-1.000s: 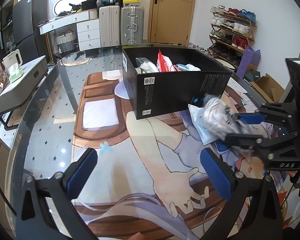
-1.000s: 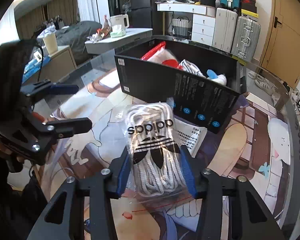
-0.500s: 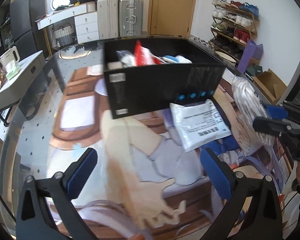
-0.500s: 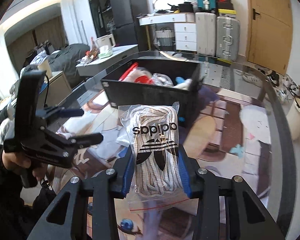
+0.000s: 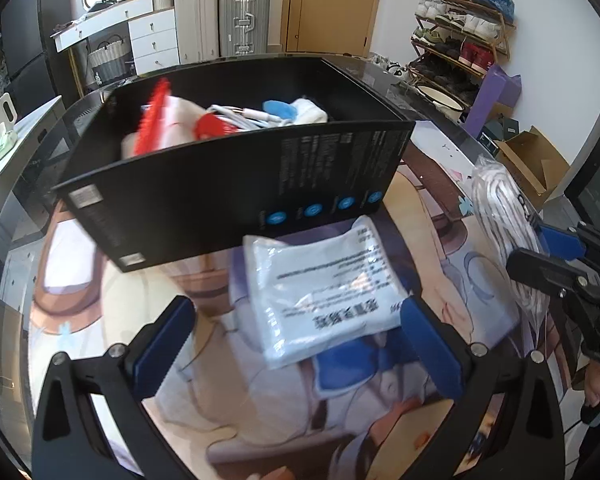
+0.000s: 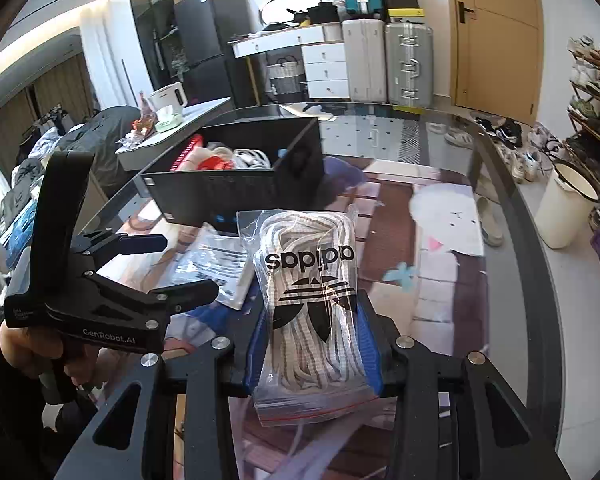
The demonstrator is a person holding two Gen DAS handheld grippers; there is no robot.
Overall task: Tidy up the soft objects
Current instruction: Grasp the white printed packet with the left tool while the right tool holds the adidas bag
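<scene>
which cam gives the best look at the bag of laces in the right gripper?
Right wrist view. The bag of laces faces it flat, logo readable, with the right gripper shut on its sides. The left wrist view catches the bag only edge-on at the frame's right side, blurred and partly behind the gripper.

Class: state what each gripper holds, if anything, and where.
Right gripper clamps the bag of white laces across its lower half. Left gripper is open, holding nothing.

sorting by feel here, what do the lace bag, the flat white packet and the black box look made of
Lace bag: thin clear glossy plastic, creased, holding woven white laces. Flat white packet: probably soft plastic film, shiny and wrinkled, with a printed label. Black box: apparently matte printed cardboard, with thin stiff walls.
</scene>
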